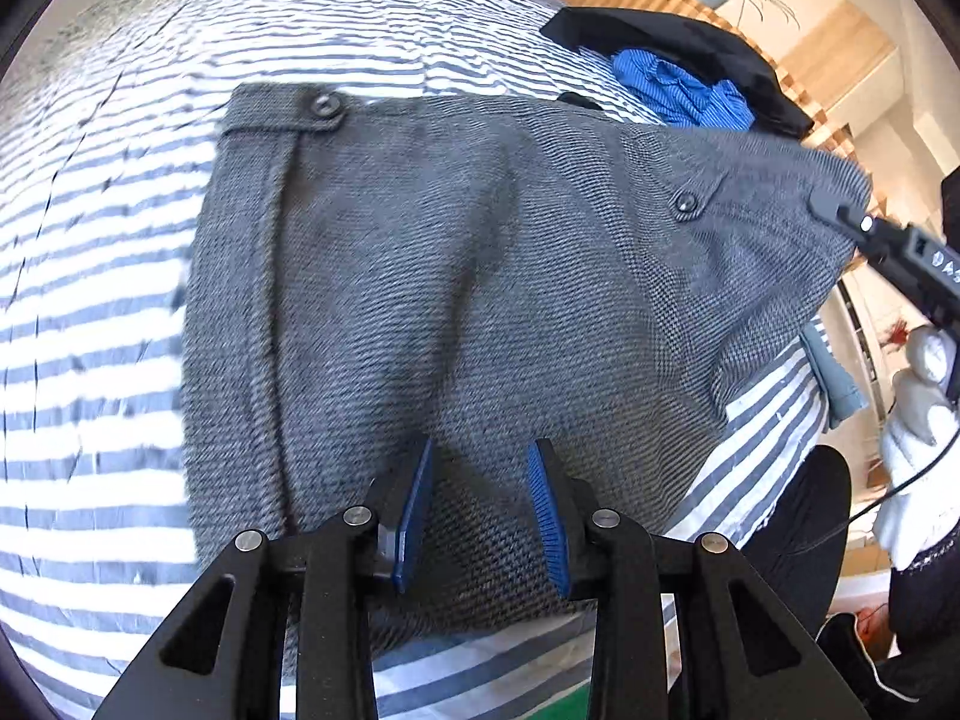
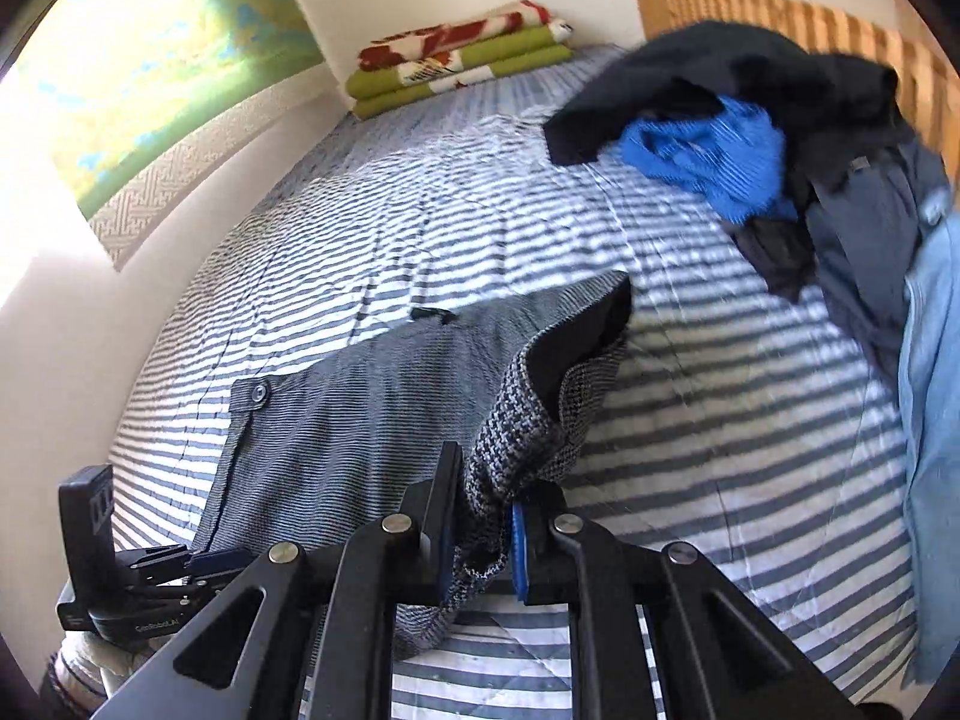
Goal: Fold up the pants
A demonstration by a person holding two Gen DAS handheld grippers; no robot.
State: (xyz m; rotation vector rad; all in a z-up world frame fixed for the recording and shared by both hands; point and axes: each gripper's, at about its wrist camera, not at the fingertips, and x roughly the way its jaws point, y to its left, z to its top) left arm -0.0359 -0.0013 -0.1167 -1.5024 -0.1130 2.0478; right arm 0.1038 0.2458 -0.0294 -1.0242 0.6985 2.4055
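Grey woven pants point(image 1: 456, 276) lie spread on the striped bedspread point(image 1: 90, 312), a buttoned flap at their far left corner. In the left wrist view my left gripper point(image 1: 483, 450) sits over their near edge, a raised fold of the cloth filling the gap between its blue pads point(image 1: 414, 510). My right gripper point(image 1: 840, 207) pinches the pants' far right corner. In the right wrist view the right gripper point(image 2: 492, 474) is shut on a bunched, lifted edge of the pants point(image 2: 360, 420), dark lining showing. The left gripper point(image 2: 204, 561) sits at their lower left edge.
A pile of black, blue and denim clothes point(image 2: 708, 156) covers the bed's right side by a wooden slatted headboard point(image 2: 780, 18). Folded green and red blankets point(image 2: 456, 66) lie at the far end. A wall point(image 2: 60, 360) runs along the left. A gloved hand point(image 1: 912, 420) is at right.
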